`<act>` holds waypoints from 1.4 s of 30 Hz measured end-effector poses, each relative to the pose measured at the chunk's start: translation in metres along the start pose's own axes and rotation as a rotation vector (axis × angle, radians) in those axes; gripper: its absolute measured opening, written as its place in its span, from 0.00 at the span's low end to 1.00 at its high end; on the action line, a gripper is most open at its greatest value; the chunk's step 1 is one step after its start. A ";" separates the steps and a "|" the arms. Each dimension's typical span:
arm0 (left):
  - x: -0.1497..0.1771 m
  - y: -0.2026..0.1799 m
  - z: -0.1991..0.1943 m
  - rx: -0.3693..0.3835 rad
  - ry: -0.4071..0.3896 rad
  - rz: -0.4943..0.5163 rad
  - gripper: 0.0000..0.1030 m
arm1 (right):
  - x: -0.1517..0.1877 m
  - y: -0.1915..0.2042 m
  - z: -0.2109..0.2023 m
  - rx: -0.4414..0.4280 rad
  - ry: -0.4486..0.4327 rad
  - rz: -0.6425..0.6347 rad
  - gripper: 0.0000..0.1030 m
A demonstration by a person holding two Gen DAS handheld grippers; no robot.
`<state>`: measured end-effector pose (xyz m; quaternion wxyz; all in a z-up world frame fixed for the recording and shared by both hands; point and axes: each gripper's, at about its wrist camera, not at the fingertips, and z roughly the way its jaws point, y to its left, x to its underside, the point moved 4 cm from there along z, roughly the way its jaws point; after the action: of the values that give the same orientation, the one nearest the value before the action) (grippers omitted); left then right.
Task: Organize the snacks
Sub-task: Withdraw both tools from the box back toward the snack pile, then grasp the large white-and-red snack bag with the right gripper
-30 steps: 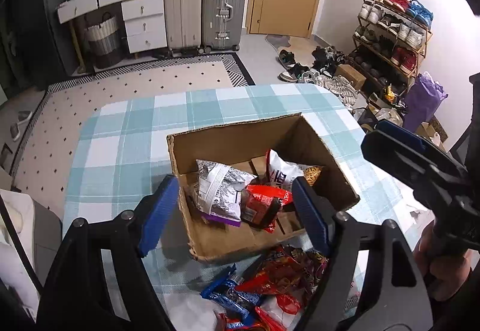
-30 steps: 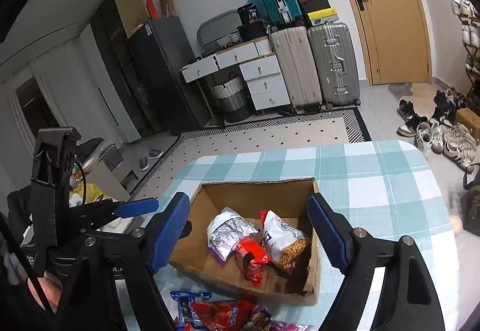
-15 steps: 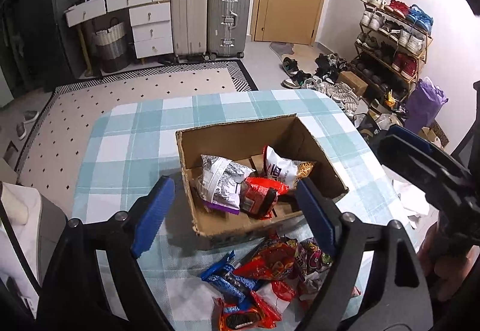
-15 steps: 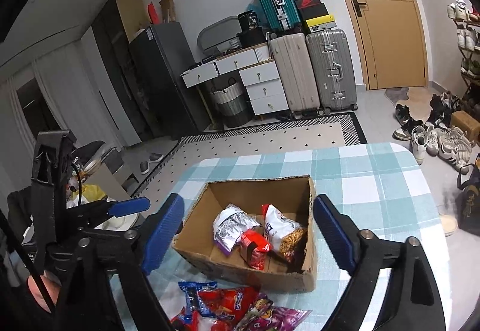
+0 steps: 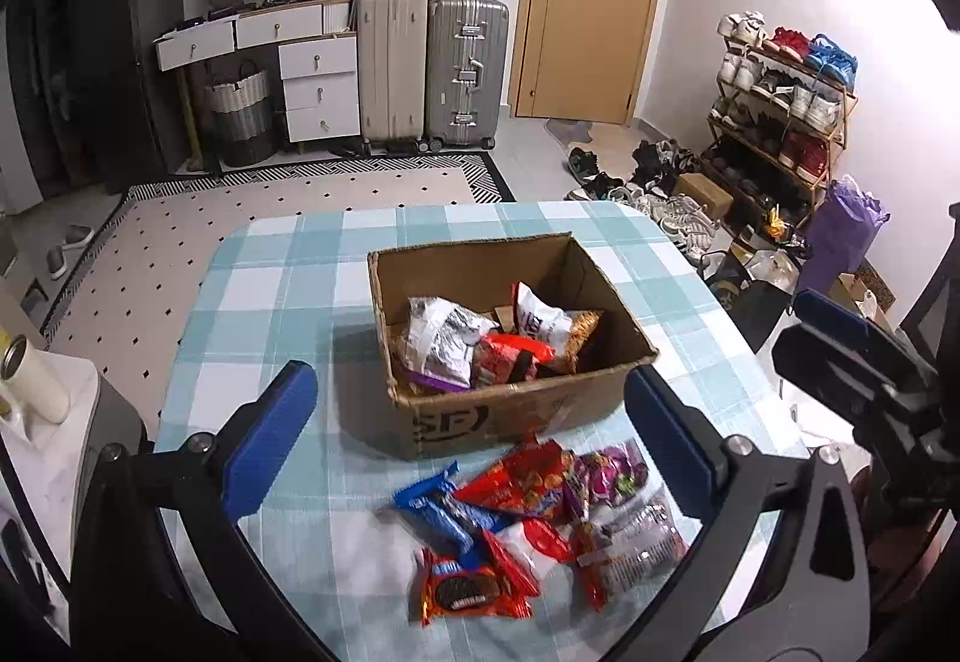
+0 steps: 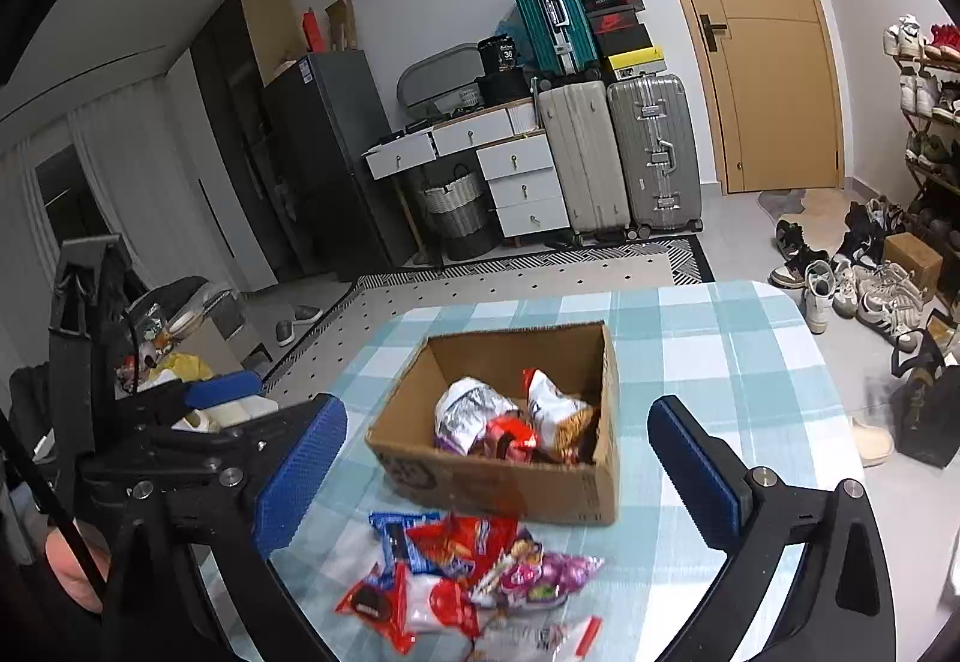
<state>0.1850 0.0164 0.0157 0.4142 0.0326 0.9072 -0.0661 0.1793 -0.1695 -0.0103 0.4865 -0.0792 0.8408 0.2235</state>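
Note:
An open cardboard box (image 5: pixel 516 413) (image 6: pixel 498 479) stands on the checked tablecloth. It holds a silver bag (image 5: pixel 441 341), a red packet (image 5: pixel 507 359) and a white chip bag (image 5: pixel 543 323). A pile of loose snack packets (image 5: pixel 528 530) (image 6: pixel 462 578) lies on the table in front of the box, with blue and red cookie packs. My left gripper (image 5: pixel 474 434) is open and empty, above the pile and the box front. My right gripper (image 6: pixel 498 473) is open and empty, above the box's near side. The right gripper also shows at the right edge of the left wrist view (image 5: pixel 852 356).
The table (image 5: pixel 288 266) has rounded corners, with floor beyond every edge. A white cup (image 5: pixel 30 380) stands on a stand at the left. Suitcases (image 5: pixel 432 68), drawers and a shoe rack (image 5: pixel 780 104) line the room's walls. Bags (image 6: pixel 924 410) sit on the floor at the right.
Both grippers have pulled back and up from the box. More of the snack pile in front of the box has come into view. Both stay open and empty.

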 end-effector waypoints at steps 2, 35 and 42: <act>0.008 -0.001 -0.006 0.000 0.003 -0.004 0.99 | 0.010 0.002 -0.008 -0.001 0.002 0.004 1.00; 0.135 0.017 -0.028 -0.070 0.020 -0.107 0.99 | 0.168 -0.012 -0.018 0.038 0.163 0.062 1.00; 0.142 0.022 -0.019 -0.068 0.027 -0.113 0.99 | 0.181 -0.019 0.002 0.026 0.196 0.070 0.99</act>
<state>0.0802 0.0413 -0.0815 0.3984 -0.0320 0.9148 -0.0580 0.0947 -0.1697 -0.1713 0.3947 -0.0650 0.8896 0.2204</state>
